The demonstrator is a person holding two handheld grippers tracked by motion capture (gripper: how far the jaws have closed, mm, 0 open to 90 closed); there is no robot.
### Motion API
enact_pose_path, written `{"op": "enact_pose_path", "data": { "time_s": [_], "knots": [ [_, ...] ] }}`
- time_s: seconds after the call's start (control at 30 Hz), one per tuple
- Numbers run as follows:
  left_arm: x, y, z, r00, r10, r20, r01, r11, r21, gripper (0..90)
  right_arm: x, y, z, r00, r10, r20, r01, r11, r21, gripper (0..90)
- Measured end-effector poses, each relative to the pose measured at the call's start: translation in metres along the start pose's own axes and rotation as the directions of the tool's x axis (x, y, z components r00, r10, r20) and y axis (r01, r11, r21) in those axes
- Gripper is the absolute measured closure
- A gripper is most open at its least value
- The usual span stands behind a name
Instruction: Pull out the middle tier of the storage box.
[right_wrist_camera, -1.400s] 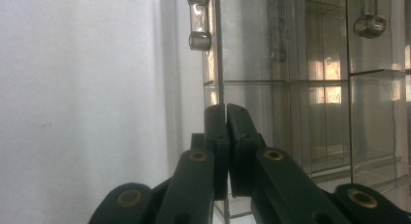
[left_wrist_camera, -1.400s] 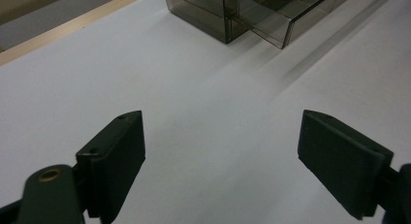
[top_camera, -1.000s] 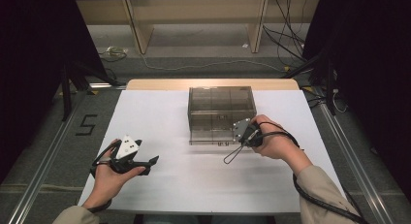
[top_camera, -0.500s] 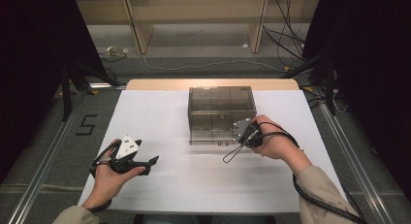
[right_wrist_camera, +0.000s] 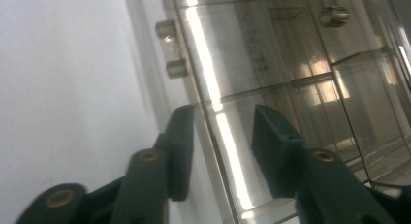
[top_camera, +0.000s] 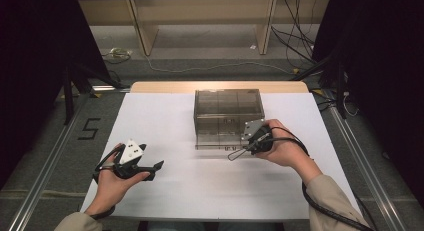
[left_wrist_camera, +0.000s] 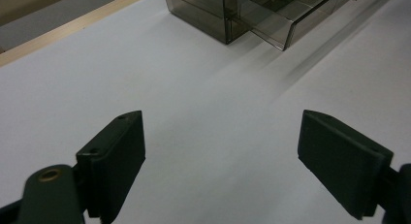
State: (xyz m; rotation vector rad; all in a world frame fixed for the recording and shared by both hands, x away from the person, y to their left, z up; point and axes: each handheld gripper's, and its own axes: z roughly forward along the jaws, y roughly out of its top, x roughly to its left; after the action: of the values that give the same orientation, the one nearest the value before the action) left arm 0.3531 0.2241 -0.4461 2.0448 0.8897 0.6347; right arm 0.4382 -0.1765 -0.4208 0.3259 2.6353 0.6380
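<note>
A smoky clear drawer box [top_camera: 227, 111] stands at the middle of the white table [top_camera: 200, 191]. My right gripper [top_camera: 246, 141] is at its front right corner. In the right gripper view its jaws [right_wrist_camera: 223, 136] have just been opening and stand apart astride a clear panel edge [right_wrist_camera: 213, 105] of the box, the pads not pressing on it; a small knob [right_wrist_camera: 170, 49] sits farther along. My left gripper [top_camera: 152, 168] rests at the table's left front, open [left_wrist_camera: 220, 156] over bare table. One drawer [left_wrist_camera: 286, 25] sticks out a little from the box.
The table's wooden far edge [top_camera: 215, 86] lies behind the box. Metal rails [top_camera: 45, 186] run along both sides of the table. Cables [top_camera: 200, 68] and wooden shelf legs are on the floor beyond. A cable [top_camera: 325, 206] trails from my right gripper along the forearm.
</note>
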Motion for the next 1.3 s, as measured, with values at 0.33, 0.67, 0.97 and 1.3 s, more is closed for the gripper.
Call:
{"op": "enact_pose_path", "data": {
  "time_s": [0.33, 0.67, 0.97, 1.3],
  "knots": [
    [-0.001, 0.000, 0.000, 1.0000, -0.001, 0.003, 0.001, 1.0000, 0.000, 17.4, 0.010, -0.014, 0.004, 0.9782, 0.207, -0.020, -0.207, 0.967, -0.150, 45.5],
    [-0.001, 0.000, 0.000, 1.0000, -0.002, 0.004, 0.002, 1.0000, 0.000, 17.4, 0.014, -0.022, 0.001, 0.9530, 0.302, -0.021, -0.299, 0.926, -0.232, 40.4],
    [0.000, -0.001, 0.001, 0.9999, -0.006, 0.011, 0.006, 1.0000, 0.001, 17.5, 0.020, -0.040, -0.012, 0.9275, 0.374, 0.013, -0.355, 0.892, -0.280, 39.1],
    [0.000, 0.000, 0.003, 0.9998, -0.007, 0.019, 0.007, 1.0000, -0.001, 17.5, 0.022, -0.058, -0.023, 0.9026, 0.428, 0.040, -0.398, 0.867, -0.300, 38.1]
  ]
}}
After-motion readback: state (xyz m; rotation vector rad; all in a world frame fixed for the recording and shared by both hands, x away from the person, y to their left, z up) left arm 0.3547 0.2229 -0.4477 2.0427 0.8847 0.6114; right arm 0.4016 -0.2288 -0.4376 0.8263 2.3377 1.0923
